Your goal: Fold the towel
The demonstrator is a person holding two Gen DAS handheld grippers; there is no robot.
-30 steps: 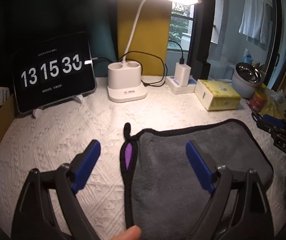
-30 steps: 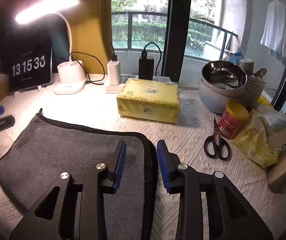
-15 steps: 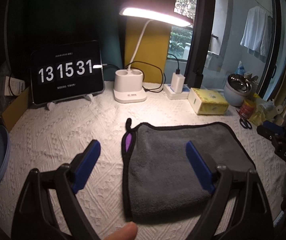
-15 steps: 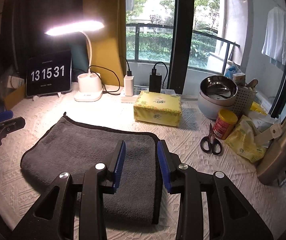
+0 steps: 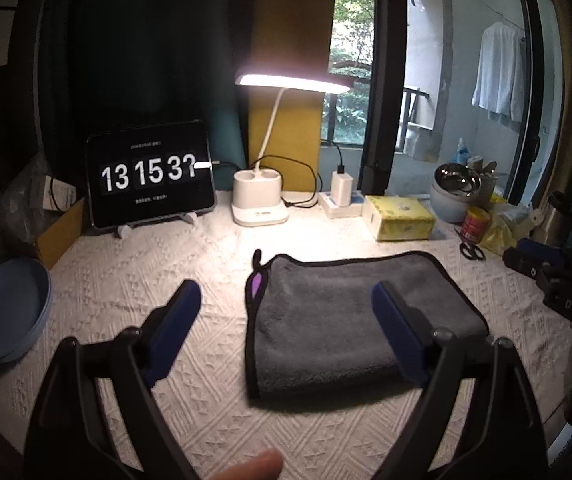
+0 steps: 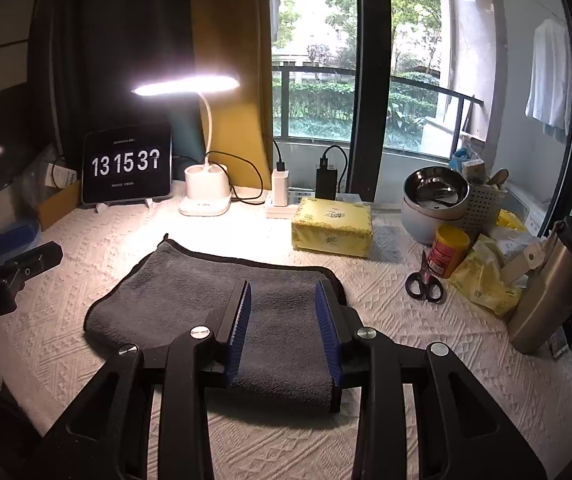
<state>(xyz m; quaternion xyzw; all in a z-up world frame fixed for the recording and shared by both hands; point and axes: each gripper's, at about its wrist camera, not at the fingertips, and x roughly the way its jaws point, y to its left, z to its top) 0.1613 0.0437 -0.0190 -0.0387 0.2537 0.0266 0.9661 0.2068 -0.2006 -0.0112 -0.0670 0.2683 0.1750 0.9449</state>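
A grey towel (image 5: 345, 316) with black edging lies folded flat on the white textured table cover (image 5: 134, 280); it also shows in the right wrist view (image 6: 214, 292). A purple tag (image 5: 256, 282) shows at its far left corner. My left gripper (image 5: 286, 312) is wide open and empty, raised above the towel's left edge. My right gripper (image 6: 284, 312) is open and empty, raised above the towel's right part.
At the back stand a tablet clock (image 5: 150, 174), a lit desk lamp (image 5: 260, 200), a charger (image 5: 341, 192) and a yellow tissue box (image 6: 331, 226). Scissors (image 6: 423, 278), a red can (image 6: 447, 250), metal bowls (image 6: 435, 192) and a steel flask (image 6: 553, 280) crowd the right. A blue basin (image 5: 6, 314) sits left.
Both grippers have pulled back and up from the towel, so more of the table shows. The towel lies still. Both grippers stay open.
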